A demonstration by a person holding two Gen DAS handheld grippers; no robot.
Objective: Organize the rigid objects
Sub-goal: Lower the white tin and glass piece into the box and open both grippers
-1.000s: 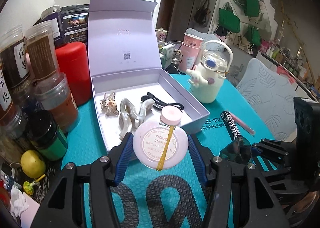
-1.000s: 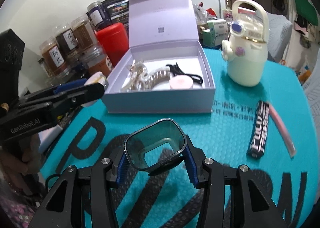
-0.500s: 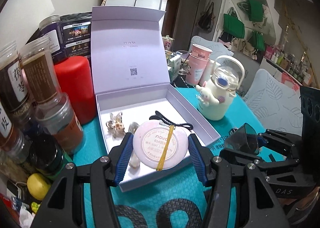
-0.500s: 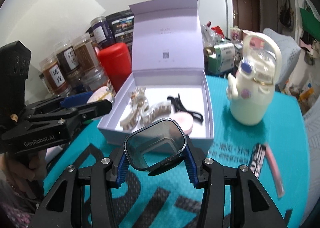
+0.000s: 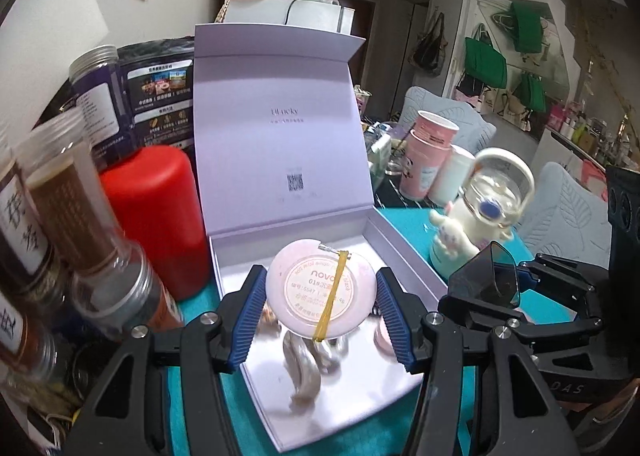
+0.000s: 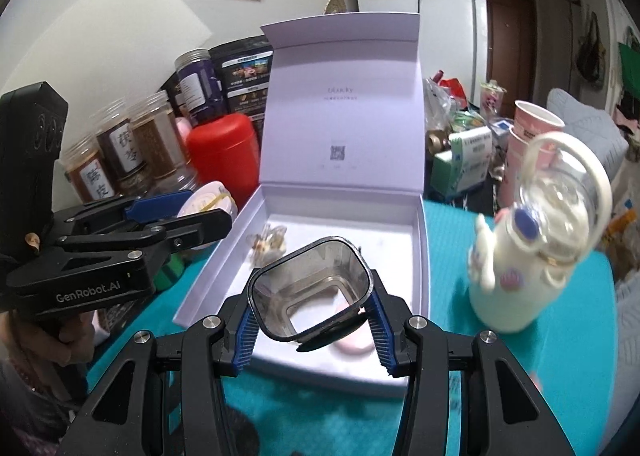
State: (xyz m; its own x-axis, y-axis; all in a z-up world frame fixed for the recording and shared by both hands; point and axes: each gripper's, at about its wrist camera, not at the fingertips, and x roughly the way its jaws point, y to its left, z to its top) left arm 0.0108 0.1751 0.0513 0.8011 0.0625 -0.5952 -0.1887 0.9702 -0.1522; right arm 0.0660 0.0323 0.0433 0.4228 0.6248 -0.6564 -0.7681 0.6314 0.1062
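While tilted label-up toward the camera, round pale pink compact with a yellow band across it sits clamped in left gripper, above open white rectangular box on teal surface; smoky transparent square cup, mouth toward the camera, gripped by right gripper over box's near edge
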